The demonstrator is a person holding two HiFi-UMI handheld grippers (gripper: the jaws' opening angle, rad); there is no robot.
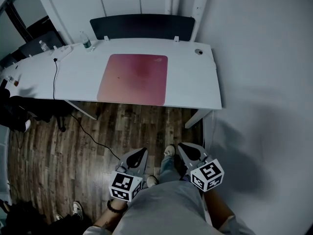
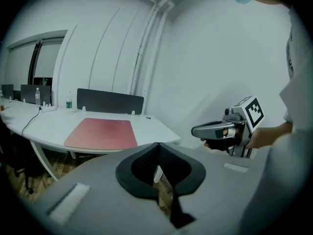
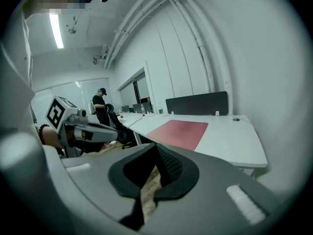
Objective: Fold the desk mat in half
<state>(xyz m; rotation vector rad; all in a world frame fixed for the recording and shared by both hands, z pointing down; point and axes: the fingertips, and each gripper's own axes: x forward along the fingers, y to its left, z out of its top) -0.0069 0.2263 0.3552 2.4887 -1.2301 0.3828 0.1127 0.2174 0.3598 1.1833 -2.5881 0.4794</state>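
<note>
While the desk mat (image 1: 133, 79) lies flat, unfolded, on the surface (image 1: 193, 84), left gripper (image 1: 141, 153) and right gripper (image 1: 185, 147) jaws are closed, empty.

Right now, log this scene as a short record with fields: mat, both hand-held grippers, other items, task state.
mat: pink desk mat, flat and unfolded on the white desk
left: left hand-held gripper shut, empty, over the floor short of the desk
right: right hand-held gripper shut, empty, over the floor too
other items: bottle, black cable
task state: fold not begun
</note>
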